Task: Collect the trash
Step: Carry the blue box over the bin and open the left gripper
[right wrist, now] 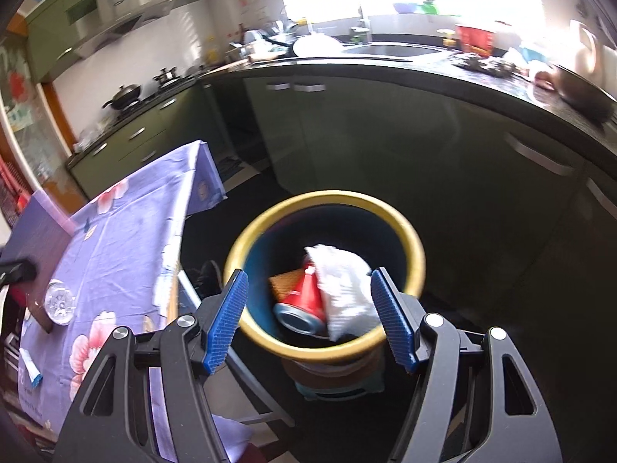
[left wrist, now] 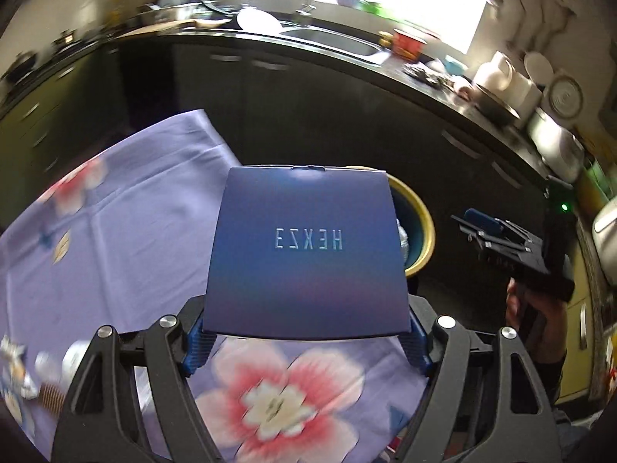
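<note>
Left wrist view: the left gripper (left wrist: 306,332) has its jaws spread wide and clamped on the near edge of a flat dark-blue box (left wrist: 306,247) with raised lettering, held above the floral tablecloth (left wrist: 127,208) on the worktop.
Bin from the left: the yellow-rimmed bin (left wrist: 422,231) shows at about 3 o'clock of the box, partly hidden behind it.
Other hand: the right gripper (left wrist: 501,237) is at 3 o'clock, held in a hand (left wrist: 528,310), beyond the bin.
Right wrist view: the right gripper's jaws stand well apart with nothing between the pads; it looks down into the bin.
Bin contents: a red can (right wrist: 304,299), a white crumpled bag (right wrist: 343,289) and a brown scrap (right wrist: 283,285) lie inside.
Left on the cloth: a clear plastic lid (right wrist: 58,303) at 9 o'clock and a small wrapper (right wrist: 31,366) at 8 o'clock.
Step in hand: carrying the box towards the bin, by my reading.
Next move: bring the box clear over the rim, tilt it to fit the opening, then release.
</note>
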